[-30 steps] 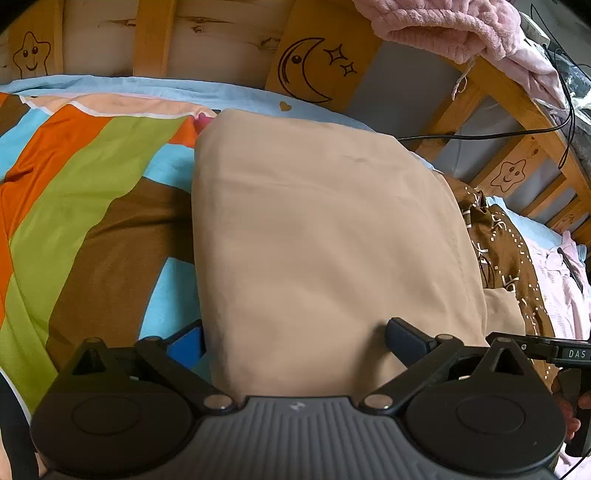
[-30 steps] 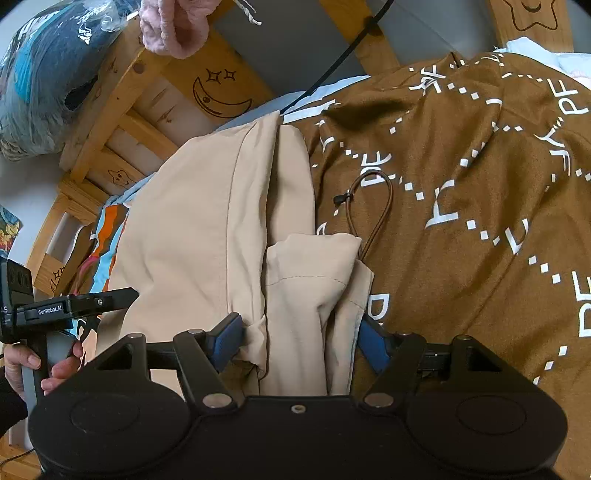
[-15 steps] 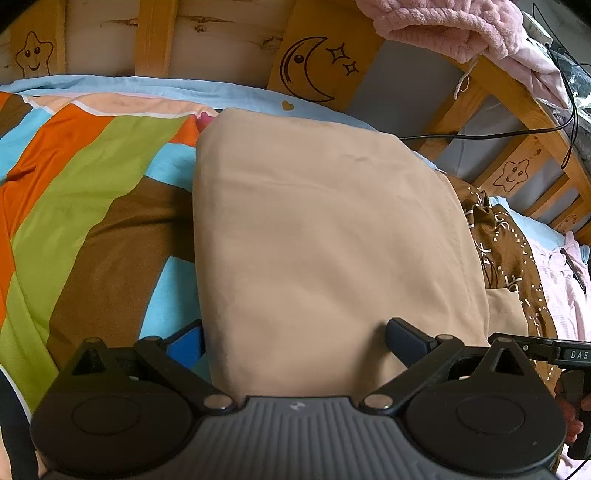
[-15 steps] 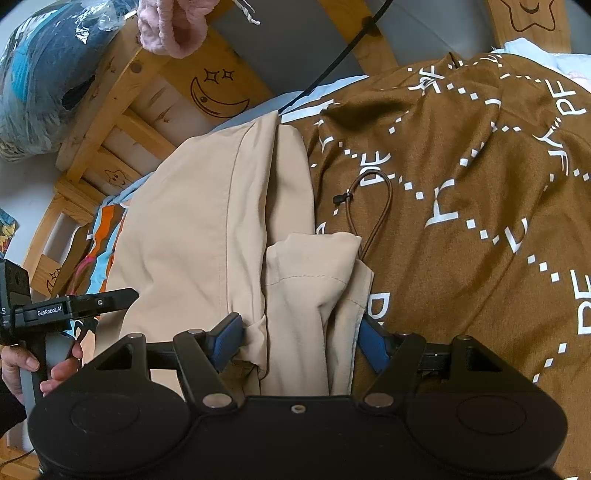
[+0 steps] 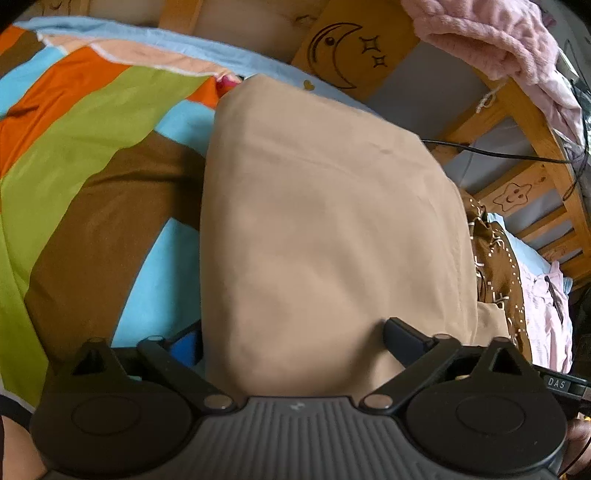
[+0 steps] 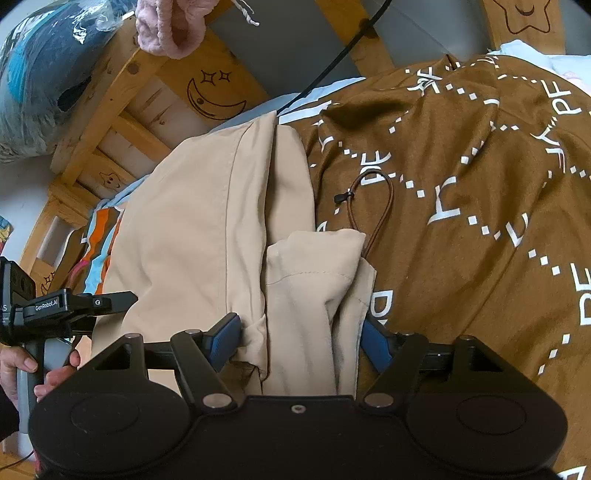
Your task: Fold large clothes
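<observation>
A large beige garment (image 5: 325, 229) lies folded flat on the striped bedspread (image 5: 74, 166), with its near edge between the jaws of my left gripper (image 5: 295, 343). Those jaws stand wide and are closing. The left blue pad (image 5: 186, 347) sits just beside the cloth's edge and the right finger rests over it, neither pressing. In the right wrist view, my right gripper (image 6: 299, 336) is shut on a bunched flap of the beige garment (image 6: 306, 295), and both blue pads (image 6: 225, 334) touch the cloth. A hand holds the left gripper (image 6: 74, 306) at the left of that view.
A brown patterned garment (image 6: 461, 192) with a drawcord (image 6: 373, 206) lies right of the beige one. A wooden bed rail (image 5: 347, 48) with moon and star drawings runs behind. A pink fluffy cloth (image 5: 480, 33) hangs on it. A black cable (image 5: 498, 155) crosses the rail.
The left wrist view has rolled a little and is blurred, so the beige cloth sits slightly tilted in it. The right gripper and its cloth have not moved.
</observation>
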A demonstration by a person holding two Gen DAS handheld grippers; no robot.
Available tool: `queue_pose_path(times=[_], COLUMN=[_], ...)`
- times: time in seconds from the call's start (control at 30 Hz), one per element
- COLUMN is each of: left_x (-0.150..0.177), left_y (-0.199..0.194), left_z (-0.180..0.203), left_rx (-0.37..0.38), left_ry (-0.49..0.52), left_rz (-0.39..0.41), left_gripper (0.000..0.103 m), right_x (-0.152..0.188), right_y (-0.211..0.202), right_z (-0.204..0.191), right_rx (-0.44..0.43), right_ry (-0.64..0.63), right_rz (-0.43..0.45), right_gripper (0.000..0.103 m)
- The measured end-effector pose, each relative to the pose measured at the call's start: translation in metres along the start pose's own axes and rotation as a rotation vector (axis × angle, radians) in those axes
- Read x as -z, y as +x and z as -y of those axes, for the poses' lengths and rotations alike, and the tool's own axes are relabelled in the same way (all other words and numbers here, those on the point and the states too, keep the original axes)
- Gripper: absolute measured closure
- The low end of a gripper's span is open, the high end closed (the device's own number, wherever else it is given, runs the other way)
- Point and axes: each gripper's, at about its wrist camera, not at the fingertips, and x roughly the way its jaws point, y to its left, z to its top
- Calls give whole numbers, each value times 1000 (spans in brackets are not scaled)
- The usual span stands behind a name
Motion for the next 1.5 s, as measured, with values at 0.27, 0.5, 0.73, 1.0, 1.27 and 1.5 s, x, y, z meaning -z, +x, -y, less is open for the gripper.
queue_pose_path(times=[0.27,0.5,0.73,1.0,1.27,1.5], left_x=[3,6,11,-1,-31,-32], left_y=[-6,-19,-38,-54,-27,13], left_z=[12,31,55,95,110,86], left_rx=[-66,-117,-124,-56,-7,-132], left_ry=[24,103,229,385,365,370], left_rz=[14,64,126,242,267,168], left_gripper=[19,40,54,57,55,48], right_x=[5,12,22,31,2,-1], right_y=[-4,-21,-40,-75,-93,-37], right_z=[-16,-43,-80,-112,-99,-63], right_rx=[6,-13,-56,-52,12,85], right_ry=[-62,-192,-327,-465,-414,-276], right_rz=[15,88,174,332,428,267], right_gripper=[66,93,96,97,97,84])
